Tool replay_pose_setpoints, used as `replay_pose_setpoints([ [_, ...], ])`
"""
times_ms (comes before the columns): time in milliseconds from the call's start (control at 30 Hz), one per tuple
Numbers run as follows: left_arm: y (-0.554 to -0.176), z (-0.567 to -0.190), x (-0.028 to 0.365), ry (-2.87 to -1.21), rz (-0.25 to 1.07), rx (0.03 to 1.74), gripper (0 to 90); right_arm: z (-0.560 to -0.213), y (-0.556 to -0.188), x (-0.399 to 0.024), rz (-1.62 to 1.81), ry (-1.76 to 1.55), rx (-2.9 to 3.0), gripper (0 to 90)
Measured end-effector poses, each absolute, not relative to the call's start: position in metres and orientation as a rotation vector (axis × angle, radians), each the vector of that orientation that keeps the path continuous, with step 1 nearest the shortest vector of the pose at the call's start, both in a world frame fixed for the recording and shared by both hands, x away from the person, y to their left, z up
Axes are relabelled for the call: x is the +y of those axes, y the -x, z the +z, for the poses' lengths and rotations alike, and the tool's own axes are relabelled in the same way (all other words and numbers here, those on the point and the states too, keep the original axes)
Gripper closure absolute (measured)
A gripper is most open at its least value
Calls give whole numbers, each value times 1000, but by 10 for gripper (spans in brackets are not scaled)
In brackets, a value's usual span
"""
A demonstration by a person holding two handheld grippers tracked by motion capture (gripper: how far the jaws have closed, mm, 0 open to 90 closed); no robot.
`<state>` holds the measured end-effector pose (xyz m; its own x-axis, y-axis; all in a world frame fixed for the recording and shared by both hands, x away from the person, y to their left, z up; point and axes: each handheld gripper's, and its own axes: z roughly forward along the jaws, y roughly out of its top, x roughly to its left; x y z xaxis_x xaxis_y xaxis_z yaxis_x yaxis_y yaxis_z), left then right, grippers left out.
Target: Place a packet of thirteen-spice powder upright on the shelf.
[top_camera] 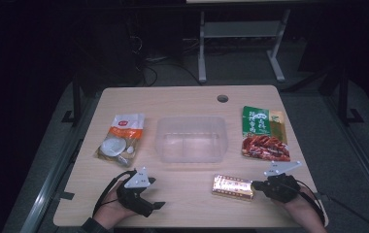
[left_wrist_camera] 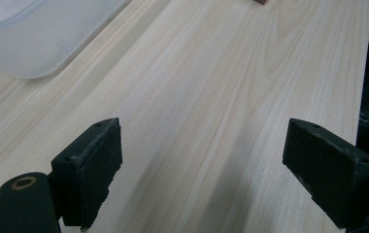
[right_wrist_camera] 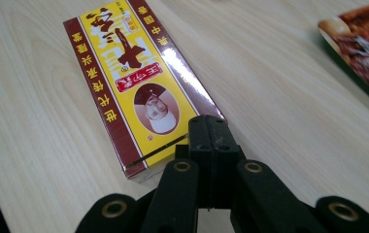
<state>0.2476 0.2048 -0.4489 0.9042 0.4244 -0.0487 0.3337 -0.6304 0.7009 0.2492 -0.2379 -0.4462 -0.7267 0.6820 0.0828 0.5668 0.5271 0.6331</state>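
On the pale wooden bench a clear plastic tub sits in the middle, with a white-and-orange packet lying flat to its left and a green-and-red food packet lying flat to its right. Near the front edge, right of centre, a yellow and dark red box lies flat. The right hand-held gripper rests low at the box's right end; in the right gripper view its jaws are pressed together with nothing between them, their tips just at the near short end of the box, though whether they touch it I cannot tell. A corner of the food packet shows at that view's upper right. The left hand-held gripper sits at the front left of the bench, well apart from the packets; in the left gripper view its jaws are spread wide over bare wood, with the tub at upper left
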Motion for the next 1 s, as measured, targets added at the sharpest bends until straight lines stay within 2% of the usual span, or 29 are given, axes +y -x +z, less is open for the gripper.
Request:
replay_pose_setpoints([
  [533, -246, -449, 203, -2296, 147, 512, 135, -446, -282, -186, 1021, -892, 2685, 900],
  [933, -247, -449, 202, -2293, 144, 505, 133, -446, -289, -161, 1059, -813, 2729, 898],
  [967, -247, -449, 201, -2292, 143, 499, 133, -446, -289, -167, 1080, -837, 2699, 762],
  [1000, -248, -449, 200, -2289, 140, 485, 133, -446, -289, -169, 1077, -848, 2696, 711],
])
